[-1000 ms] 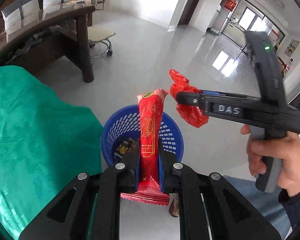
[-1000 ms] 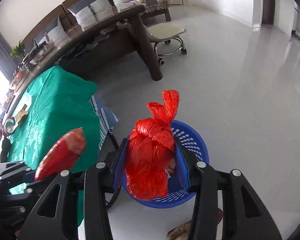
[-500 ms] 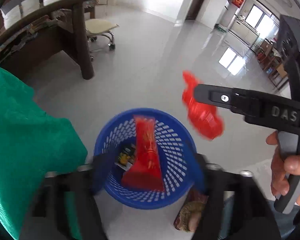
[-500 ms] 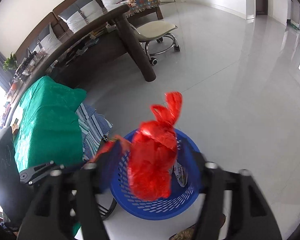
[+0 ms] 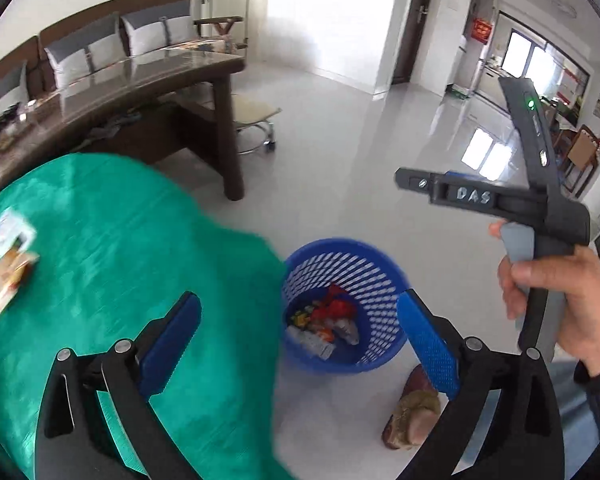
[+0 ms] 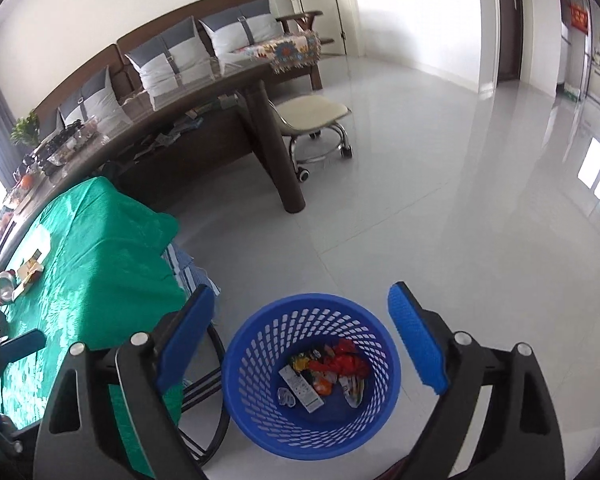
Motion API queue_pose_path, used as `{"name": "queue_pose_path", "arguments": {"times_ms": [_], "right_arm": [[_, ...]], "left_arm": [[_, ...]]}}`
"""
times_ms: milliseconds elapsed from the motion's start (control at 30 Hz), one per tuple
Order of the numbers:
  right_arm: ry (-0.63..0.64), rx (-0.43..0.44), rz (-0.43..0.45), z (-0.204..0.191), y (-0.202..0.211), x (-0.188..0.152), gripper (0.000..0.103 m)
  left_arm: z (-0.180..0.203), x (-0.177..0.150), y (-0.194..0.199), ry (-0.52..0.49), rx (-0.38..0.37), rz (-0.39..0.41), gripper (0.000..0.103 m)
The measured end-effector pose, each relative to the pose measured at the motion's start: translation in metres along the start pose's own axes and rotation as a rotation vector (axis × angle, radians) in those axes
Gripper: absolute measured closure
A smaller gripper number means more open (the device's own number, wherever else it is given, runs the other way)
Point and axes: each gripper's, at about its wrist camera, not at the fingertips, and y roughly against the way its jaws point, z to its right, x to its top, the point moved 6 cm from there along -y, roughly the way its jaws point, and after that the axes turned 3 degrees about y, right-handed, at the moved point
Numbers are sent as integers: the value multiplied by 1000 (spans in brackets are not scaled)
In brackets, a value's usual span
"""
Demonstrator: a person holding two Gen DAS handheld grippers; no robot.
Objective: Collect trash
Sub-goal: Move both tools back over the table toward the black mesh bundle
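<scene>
The trash (image 6: 332,372), a crumpled red plastic bag with wrappers and a flat white carton, lies heaped at the bottom of the blue basket (image 6: 260,344), a round plastic bin with slotted lattice walls standing on the glossy pale tiled floor (image 6: 440,184). In the right wrist view the basket sits low between the right gripper (image 6: 300,338), whose jaws stand wide apart and hold nothing, their blue pads ribbed and dotted. In the left wrist view the left gripper (image 5: 300,340) likewise has its jaws spread and empty, the basket showing between them toward the right pad. A hand (image 5: 556,296) grips the right tool's dark handle at the right. Left of the basket, just beside it, hangs a shiny green tablecloth (image 6: 100,248); farther off stand a curved dark wooden table (image 6: 228,92) and a cream-seated wheeled stool (image 6: 316,120).
</scene>
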Motion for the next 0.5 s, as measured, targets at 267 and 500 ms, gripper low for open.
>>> {"name": "queue_pose_path", "arguments": {"times_ms": [267, 500], "right_arm": [[207, 99, 35, -119, 30, -35, 6], [368, 286, -82, -263, 33, -78, 6]], "left_arm": [[-93, -86, 72, 61, 167, -26, 6], [-173, -147, 139, 92, 273, -46, 6]]}}
